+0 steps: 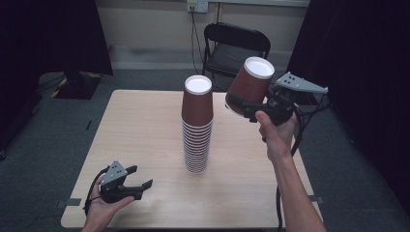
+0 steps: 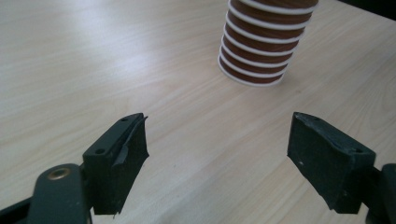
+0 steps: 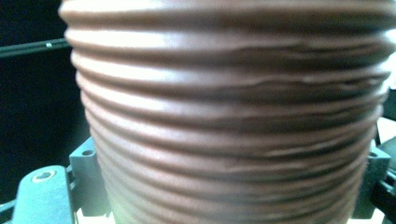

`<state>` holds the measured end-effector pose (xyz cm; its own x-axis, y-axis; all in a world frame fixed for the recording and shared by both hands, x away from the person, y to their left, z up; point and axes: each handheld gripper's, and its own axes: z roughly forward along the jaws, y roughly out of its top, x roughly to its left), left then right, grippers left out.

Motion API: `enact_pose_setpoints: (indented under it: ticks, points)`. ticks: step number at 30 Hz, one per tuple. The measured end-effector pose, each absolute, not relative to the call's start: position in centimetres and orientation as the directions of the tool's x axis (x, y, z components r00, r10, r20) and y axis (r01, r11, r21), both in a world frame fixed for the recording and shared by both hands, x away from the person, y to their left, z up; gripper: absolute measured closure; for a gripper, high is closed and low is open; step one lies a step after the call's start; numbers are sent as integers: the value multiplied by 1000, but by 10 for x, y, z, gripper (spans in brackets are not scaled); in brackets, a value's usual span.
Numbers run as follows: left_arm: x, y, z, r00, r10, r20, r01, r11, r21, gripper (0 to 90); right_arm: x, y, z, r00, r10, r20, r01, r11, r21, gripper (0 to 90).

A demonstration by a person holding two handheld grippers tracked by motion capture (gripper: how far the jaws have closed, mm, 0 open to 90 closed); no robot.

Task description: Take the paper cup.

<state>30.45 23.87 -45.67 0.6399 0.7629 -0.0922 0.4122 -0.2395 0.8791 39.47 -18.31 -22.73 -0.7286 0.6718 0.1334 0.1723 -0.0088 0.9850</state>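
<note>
Brown ribbed paper cup, upside down and tilted, is clamped between the jaws of the right gripper, held in the air to the right of the stack of cups standing at mid-table. The left gripper sits low near the table's front-left edge, jaws spread wide, gripping nothing.

Dim room, glare on table, blurred held cup.

no readable text, labels or numbers, cups seemingly plain, far wall blurry
</note>
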Motion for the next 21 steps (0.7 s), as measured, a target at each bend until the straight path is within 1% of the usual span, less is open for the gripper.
enact_pose_setpoints:
  ticks: [6, 8, 11, 13, 14, 17, 21]
  points:
    - [302, 238, -453, 630, 771, -92, 391, -212, 896, 209, 388, -185, -248, -729, 667, 156, 211, 2, 978, 136]
    - [302, 239, -452, 630, 768, -116, 399, -192, 897, 200, 386, -187, -252, -729, 665, 161, 216, 1, 976, 136]
    - [303, 238, -451, 627, 771, -112, 395, -191, 898, 193, 382, -188, -259, -725, 668, 170, 234, 7, 972, 136]
    - [304, 238, -451, 610, 783, -125, 412, -178, 894, 181, 381, -188, -266, -720, 671, 178, 254, 16, 967, 136]
    - [305, 238, -451, 589, 798, -132, 427, -168, 889, 185, 381, -188, -269, -723, 667, 181, 262, 23, 965, 135]
    - [307, 240, -452, 585, 798, -143, 441, -164, 882, 249, 379, -187, -281, -718, 666, 202, 294, 27, 955, 135]
    - [306, 240, -451, 604, 779, -168, 441, -151, 885, 243, 377, -186, -294, -721, 657, 222, 315, 25, 949, 135]
